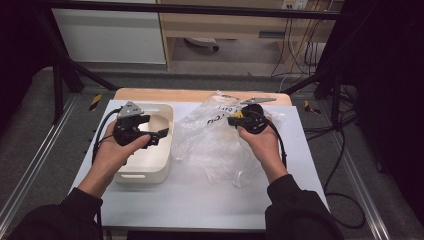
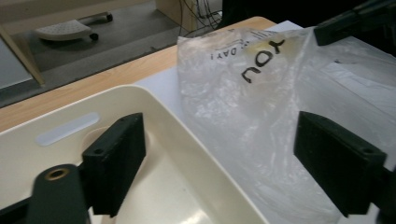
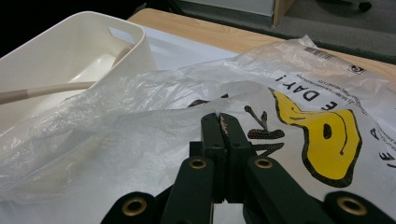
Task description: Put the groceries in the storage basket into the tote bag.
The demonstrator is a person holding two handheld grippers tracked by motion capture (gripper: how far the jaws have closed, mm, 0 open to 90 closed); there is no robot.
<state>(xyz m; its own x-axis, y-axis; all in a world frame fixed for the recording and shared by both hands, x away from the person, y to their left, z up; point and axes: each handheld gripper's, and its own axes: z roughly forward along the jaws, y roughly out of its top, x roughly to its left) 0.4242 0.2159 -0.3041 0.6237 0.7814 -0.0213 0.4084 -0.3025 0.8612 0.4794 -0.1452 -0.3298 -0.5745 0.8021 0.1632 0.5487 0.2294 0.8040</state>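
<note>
From the high view, the left gripper (image 1: 150,134) hangs over the cream bin (image 1: 162,172) with its jaws spread and nothing between them, while the right gripper (image 1: 235,120) sits on the clear plastic bag (image 1: 220,145), which lies crumpled on the white table (image 1: 200,200) just beside the bin's right wall. The job in hand looks like getting the bag under control with both grippers, so the free left one should reach across the bin's rim and take a fold near the bag's near edge, well away from the right gripper's pinch.

In the left gripper view, the open jaws frame the bin's rim and the bag (image 2: 243,116); the rim stands between gripper and plastic, so come in above it rather than level.

In the right gripper view, the jaws are pressed together on the bag (image 3: 154,140), probably with a thin layer of film caught between them, though the plastic is too clear to be sure. A pale stick-like handle (image 3: 46,91) lies inside the bin (image 3: 70,51); keep the bag from dragging over it.
</note>
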